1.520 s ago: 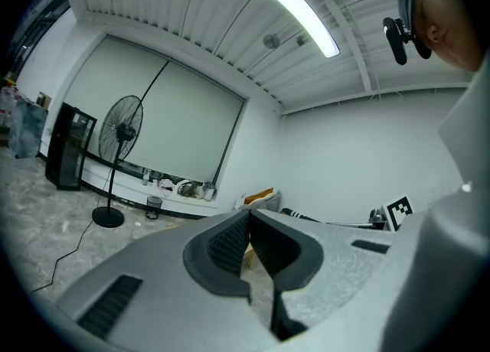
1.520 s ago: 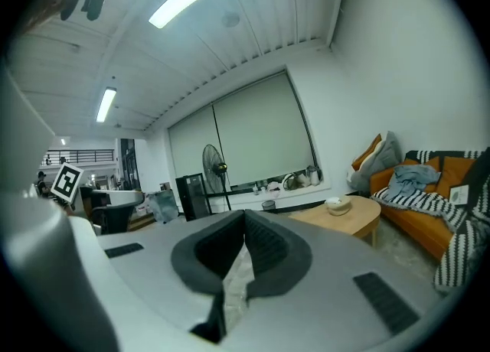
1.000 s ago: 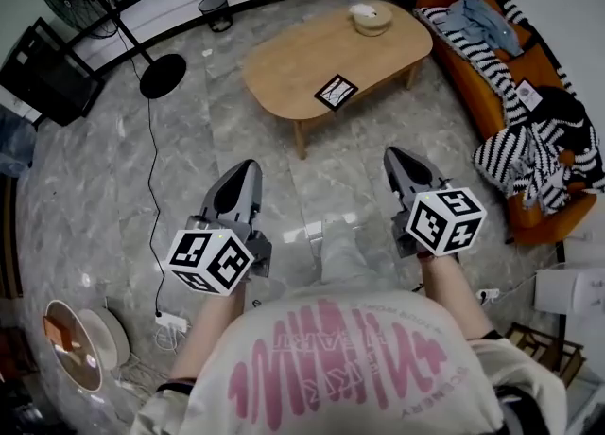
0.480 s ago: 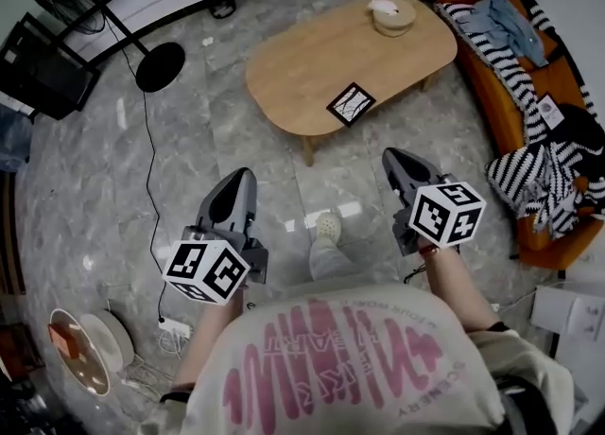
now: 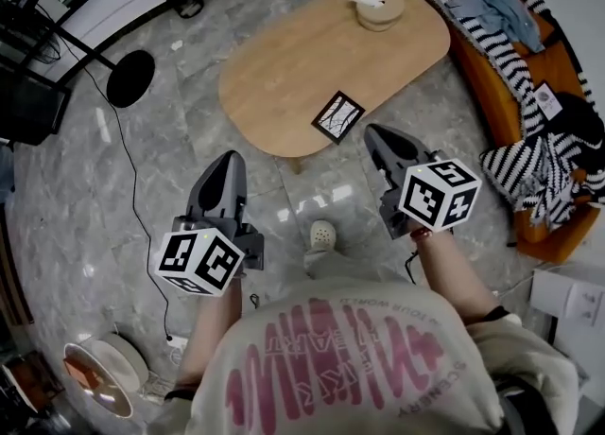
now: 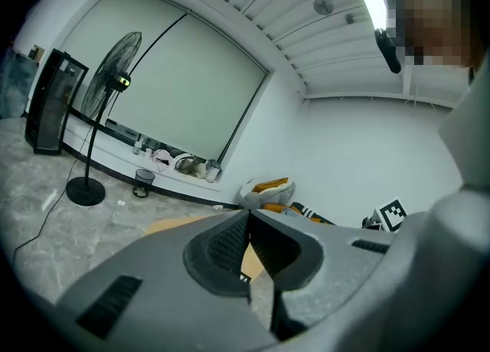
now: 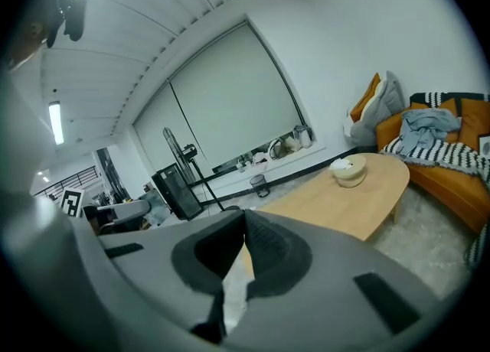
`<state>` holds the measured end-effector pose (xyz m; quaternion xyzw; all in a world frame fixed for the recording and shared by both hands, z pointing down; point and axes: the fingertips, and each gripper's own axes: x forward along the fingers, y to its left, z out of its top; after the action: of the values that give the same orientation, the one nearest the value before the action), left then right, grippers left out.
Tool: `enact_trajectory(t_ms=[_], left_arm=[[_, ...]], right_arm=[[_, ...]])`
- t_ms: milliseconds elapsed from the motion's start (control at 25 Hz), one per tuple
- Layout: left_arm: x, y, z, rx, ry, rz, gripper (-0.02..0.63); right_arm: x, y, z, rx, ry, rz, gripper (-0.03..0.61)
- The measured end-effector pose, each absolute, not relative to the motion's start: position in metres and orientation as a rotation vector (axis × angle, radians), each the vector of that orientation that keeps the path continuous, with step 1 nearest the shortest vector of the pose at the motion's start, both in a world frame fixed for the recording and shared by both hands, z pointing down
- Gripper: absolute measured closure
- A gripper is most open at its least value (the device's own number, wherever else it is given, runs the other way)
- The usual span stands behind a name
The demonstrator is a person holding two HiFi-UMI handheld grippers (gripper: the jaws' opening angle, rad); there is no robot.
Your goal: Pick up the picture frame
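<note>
I have walked forward across the grey marble floor [image 5: 113, 197]. The oval light-wood coffee table [image 5: 284, 74], which sat well ahead of me a second ago, now fills the upper middle of the head view, and its near edge is close in front of my grippers. The orange sofa [image 5: 477, 50] heaped with striped clothes has slid round to my right, and the black round fan base [image 5: 130, 78] has drifted up to the far left. One pale shoe [image 5: 322, 233] shows on the floor between my arms.

I judge the approach nearly done: the table is within reach, and what remains is to open up and go in for the frame.

My left gripper [image 5: 226, 161] hangs over the floor, short of the table edge, with its fingers pressed together on nothing. My right gripper [image 5: 374, 132] is also closed and empty, and in the head view its tip is just beside the frame, though still above it, not touching.

The small square black-bordered picture frame [image 5: 337, 116] lies flat on the table top near the edge on my side, turned corner-on to me like a diamond. Its white face carries dark scribbled lines. Lying flat like that, I expect it will have to be taken by an edge.
</note>
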<state>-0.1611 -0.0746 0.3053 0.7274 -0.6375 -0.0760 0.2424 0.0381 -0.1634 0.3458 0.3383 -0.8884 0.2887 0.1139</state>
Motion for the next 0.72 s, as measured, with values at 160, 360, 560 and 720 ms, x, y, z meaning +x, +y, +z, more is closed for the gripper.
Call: enact_trajectory(t_ms=[160, 360, 560, 720], left_arm=[[-0.155, -0.099, 0.328, 1.975, -1.697, -0.206, 0.611], [-0.151, -0.111, 0.39, 1.922, -1.611, -0.12, 0.611], [-0.15, -0.117, 0.464, 1.872, -1.499, -0.068, 0.611], [-0.144, -0.115, 0.532, 1.879, -1.38, 0.007, 0.611]], right_arm=[[0.031, -0.18, 0.365, 0.995, -2.599, 0.886, 0.574], [0.024, -0.182, 0.427, 1.012, -2.513, 0.989, 0.574], [0.014, -0.177, 0.501, 1.027, -2.41, 1.124, 0.574], [0.007, -0.178, 0.562, 1.07, -2.354, 1.197, 0.574]])
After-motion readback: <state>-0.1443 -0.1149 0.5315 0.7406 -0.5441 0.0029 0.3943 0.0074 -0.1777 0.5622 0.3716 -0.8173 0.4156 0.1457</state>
